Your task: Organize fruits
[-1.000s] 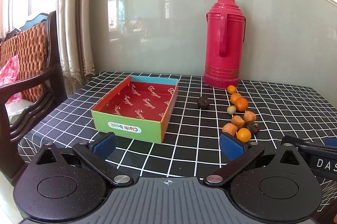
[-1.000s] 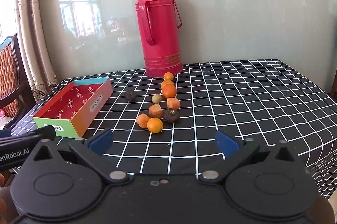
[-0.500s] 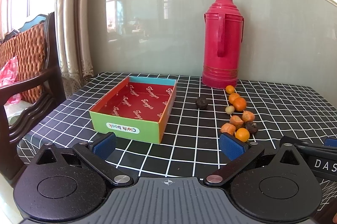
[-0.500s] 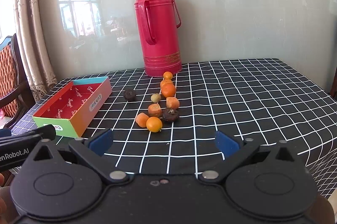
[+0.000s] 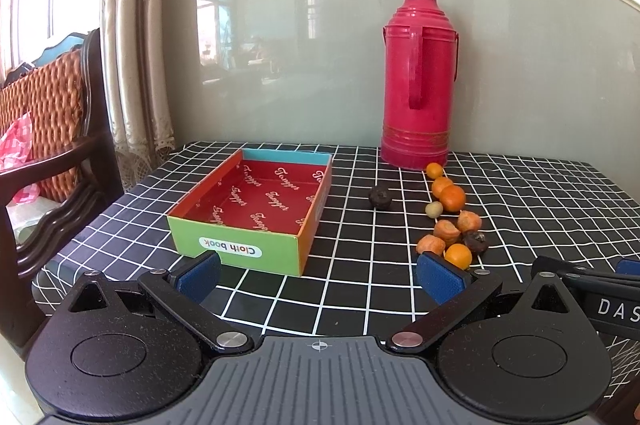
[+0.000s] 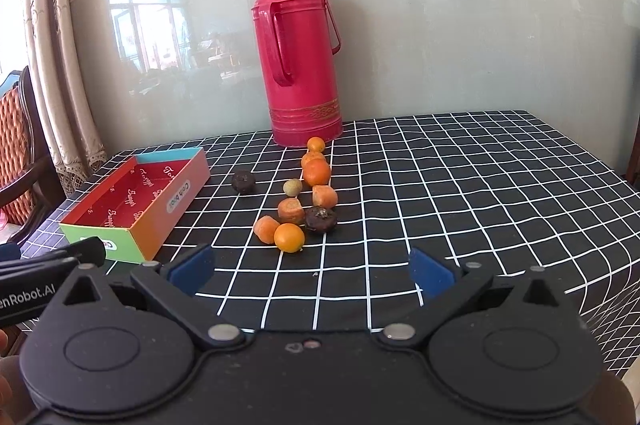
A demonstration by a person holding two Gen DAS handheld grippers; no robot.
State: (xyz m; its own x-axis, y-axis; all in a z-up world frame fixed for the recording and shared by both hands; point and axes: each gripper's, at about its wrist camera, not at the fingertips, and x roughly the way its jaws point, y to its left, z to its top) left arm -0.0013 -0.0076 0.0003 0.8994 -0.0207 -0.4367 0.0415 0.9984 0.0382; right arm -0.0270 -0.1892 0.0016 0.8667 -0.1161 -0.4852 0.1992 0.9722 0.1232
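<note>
Since nothing sits in the box (image 5: 256, 203) yet, you're at the very start — approach, no pick made. Both tongs are spread wide and hold nothing: left tongs (image 5: 320, 271) hang over the near table (image 5: 352, 289) edge facing the box, right tongs (image 6: 312, 271) face the fruit. The fruits (image 6: 306, 197) lie loose on the table in a rough line from the red flask (image 6: 298, 61) toward you, w/ one dark fruit (image 6: 243, 181) apart, btwn the line and the box. Nearest to your right tongs is the small orange (image 6: 289, 237), touching an orange-brown piece (image 6: 266, 228). Next move, prob.: lower the right tongs around that orange, close gently — it's round and may roll — then carry it left to the box.
</note>
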